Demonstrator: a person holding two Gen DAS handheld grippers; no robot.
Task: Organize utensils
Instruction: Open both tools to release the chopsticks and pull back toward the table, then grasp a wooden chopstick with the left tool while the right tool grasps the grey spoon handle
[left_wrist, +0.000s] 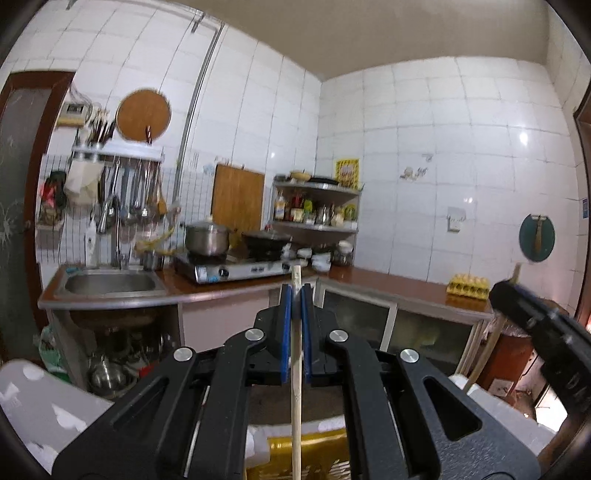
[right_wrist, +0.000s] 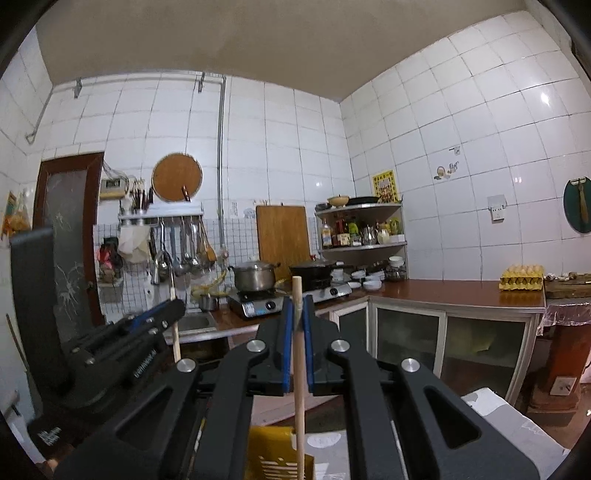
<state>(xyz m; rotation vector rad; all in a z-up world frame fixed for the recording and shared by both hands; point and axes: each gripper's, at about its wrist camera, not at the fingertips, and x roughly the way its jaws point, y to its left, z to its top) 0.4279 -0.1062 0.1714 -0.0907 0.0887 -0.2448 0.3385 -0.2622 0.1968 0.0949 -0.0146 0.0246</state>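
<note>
White-tiled kitchen ahead: sink (left_wrist: 110, 284), stove (left_wrist: 236, 269) with pot (left_wrist: 207, 240) on brown tabletop (left_wrist: 388, 284), egg tray (left_wrist: 468, 286) at right. Your left gripper (left_wrist: 296, 295) clenched on chopstick (left_wrist: 296, 369); stick upright between blue pads (left_wrist: 285, 332), tip poking above jaws, lower end running down past yellow basket (left_wrist: 314, 454). Your right gripper (right_wrist: 297, 308) likewise grasping second chopstick (right_wrist: 299, 376), upright, clamped between pads, lower end over same basket (right_wrist: 273, 454). Both grippers side by side, raised.

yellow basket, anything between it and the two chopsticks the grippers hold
Nothing visible. The left gripper grips one chopstick and the right gripper another; each hangs straight down to the yellow basket, with no object between.
</note>
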